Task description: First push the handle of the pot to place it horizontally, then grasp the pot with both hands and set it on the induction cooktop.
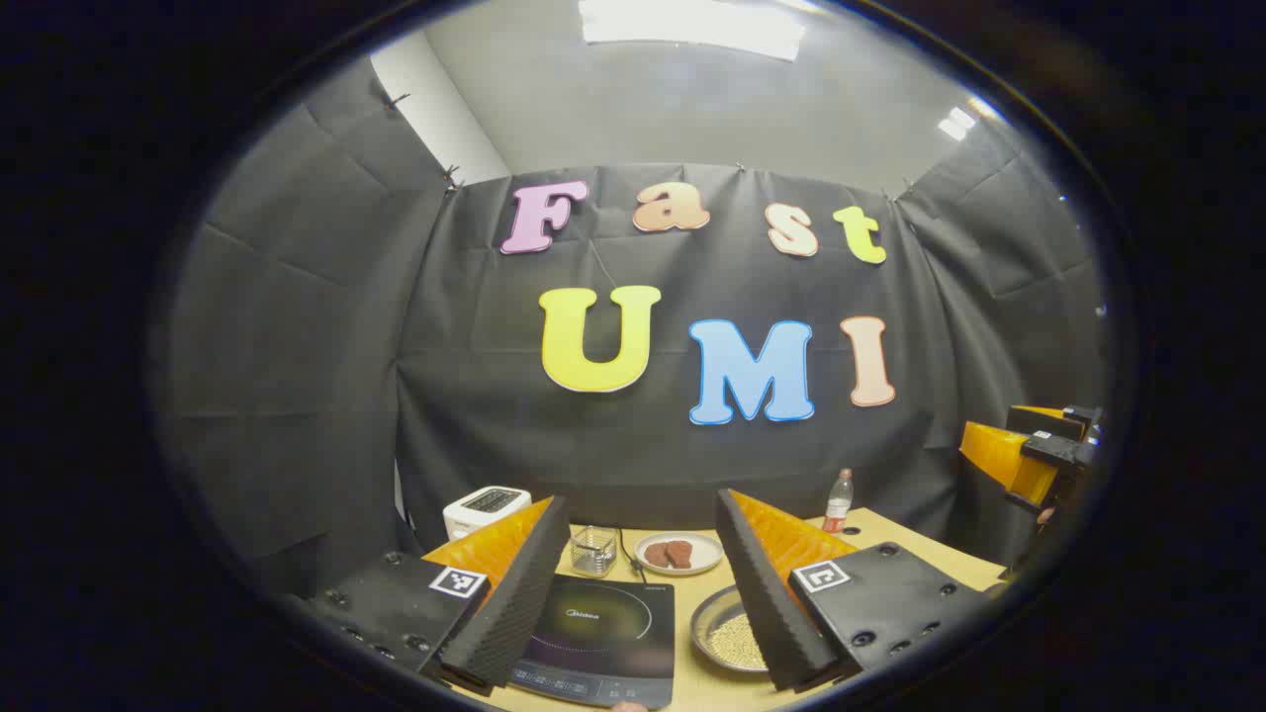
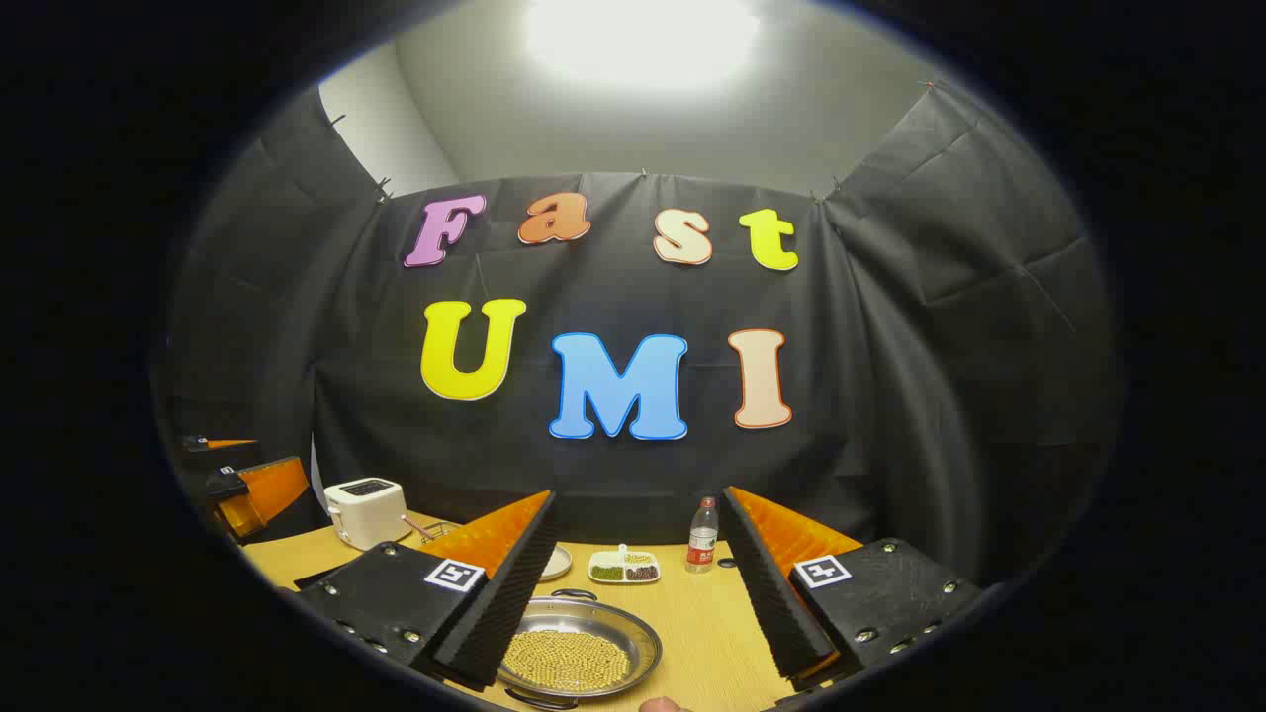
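While both grippers' fingers stand spread, one pot (image 2: 579,655) of beans, one induction cooktop (image 1: 603,638), one toaster (image 2: 366,511).

You're working in a booth draped in creased black cloth (image 2: 940,326), clipped along its top edge. Above it there's a plain pale wall and ceiling with a bright light panel (image 1: 692,25) glaring down. Below you sits a light wooden table (image 2: 712,623).

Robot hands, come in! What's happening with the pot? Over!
Left gripper open above cooktop. Right gripper open above pot. Pot on table, untouched. Nothing between.
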Motion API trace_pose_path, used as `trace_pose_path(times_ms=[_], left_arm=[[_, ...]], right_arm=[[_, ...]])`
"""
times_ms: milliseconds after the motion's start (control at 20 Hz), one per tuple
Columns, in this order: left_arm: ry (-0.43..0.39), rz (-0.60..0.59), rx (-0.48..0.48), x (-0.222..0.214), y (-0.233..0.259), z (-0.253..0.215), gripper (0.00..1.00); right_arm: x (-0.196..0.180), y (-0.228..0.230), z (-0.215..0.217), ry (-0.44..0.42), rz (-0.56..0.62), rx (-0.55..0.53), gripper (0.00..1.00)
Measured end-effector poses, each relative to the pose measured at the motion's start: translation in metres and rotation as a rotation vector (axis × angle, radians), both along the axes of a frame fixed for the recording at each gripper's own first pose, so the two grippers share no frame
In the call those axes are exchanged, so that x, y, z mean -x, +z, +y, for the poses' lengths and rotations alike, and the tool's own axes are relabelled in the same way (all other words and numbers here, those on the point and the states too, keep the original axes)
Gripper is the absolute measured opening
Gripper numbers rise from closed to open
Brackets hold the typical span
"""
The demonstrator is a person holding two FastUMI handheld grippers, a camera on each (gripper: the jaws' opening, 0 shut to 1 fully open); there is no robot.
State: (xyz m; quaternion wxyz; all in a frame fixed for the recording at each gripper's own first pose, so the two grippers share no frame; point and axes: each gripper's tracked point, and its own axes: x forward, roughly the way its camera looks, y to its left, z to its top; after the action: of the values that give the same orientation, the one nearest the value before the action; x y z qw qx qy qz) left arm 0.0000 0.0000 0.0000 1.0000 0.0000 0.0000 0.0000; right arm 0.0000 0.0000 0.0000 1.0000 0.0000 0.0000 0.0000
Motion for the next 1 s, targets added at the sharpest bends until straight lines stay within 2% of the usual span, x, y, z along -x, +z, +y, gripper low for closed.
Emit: trace_pose_path(times_ms=[150,200,250,350,400,450,500,550,650,700,750,850,900,1000], left_arm=[[-0.004,0.0,-0.004,-0.002,0.0012,-0.0018,1.0],[-0.005,0.0,-0.003,-0.0035,0.0027,-0.0021,0.97],[-0.006,-0.002,-0.001,-0.0032,0.0025,-0.0027,1.0],[-0.008,-0.004,0.002,-0.0031,0.0037,-0.0037,0.97],[-0.008,-0.005,0.002,-0.0029,0.0047,-0.0032,0.92],[-0.009,-0.006,0.001,-0.0029,0.0045,-0.0035,0.96],[-0.009,-0.006,0.0,-0.003,0.0056,-0.0048,0.97],[-0.01,-0.008,-0.001,-0.0031,0.0052,-0.0047,0.92],[-0.01,-0.008,-0.003,-0.0016,0.0052,-0.0048,0.97],[-0.01,-0.007,-0.004,-0.0022,0.0053,-0.0049,0.92],[-0.009,-0.008,-0.004,-0.0013,0.0055,-0.0053,0.97],[-0.007,-0.009,-0.003,-0.0009,0.006,-0.0055,0.92],[-0.006,-0.01,-0.004,-0.0011,0.0073,-0.0057,0.96],[-0.005,-0.011,-0.004,-0.0001,0.0071,-0.0056,0.97]], right_arm=[[-0.0017,-0.0022,-0.0028,-0.007,0.005,0.0,0.98],[-0.0015,-0.0012,-0.0034,-0.009,0.006,0.0,0.98],[-0.0004,-0.0014,-0.0045,-0.011,0.006,0.001,0.98],[-0.0009,-0.0017,-0.0056,-0.013,0.005,0.006,0.98],[-0.0005,-0.0013,-0.0064,-0.014,0.005,0.009,0.98],[-0.0016,-0.0017,-0.0059,-0.015,0.004,0.011,0.98],[-0.0013,-0.0016,-0.0062,-0.016,0.004,0.012,0.98],[-0.0007,-0.0019,-0.0067,-0.017,0.004,0.012,0.98],[-0.0002,-0.0015,-0.0075,-0.018,0.004,0.009,0.98],[-0.0004,-0.0009,-0.0081,-0.019,0.002,0.008,0.98],[0.0,-0.0018,-0.0088,-0.02,0.002,0.008,0.98],[-0.0009,-0.0015,-0.0088,-0.02,0.003,0.007,0.98],[-0.0006,-0.0007,-0.009,-0.02,0.004,0.007,0.98],[-0.0014,-0.0035,-0.0087,-0.017,0.012,0.006,0.98]])
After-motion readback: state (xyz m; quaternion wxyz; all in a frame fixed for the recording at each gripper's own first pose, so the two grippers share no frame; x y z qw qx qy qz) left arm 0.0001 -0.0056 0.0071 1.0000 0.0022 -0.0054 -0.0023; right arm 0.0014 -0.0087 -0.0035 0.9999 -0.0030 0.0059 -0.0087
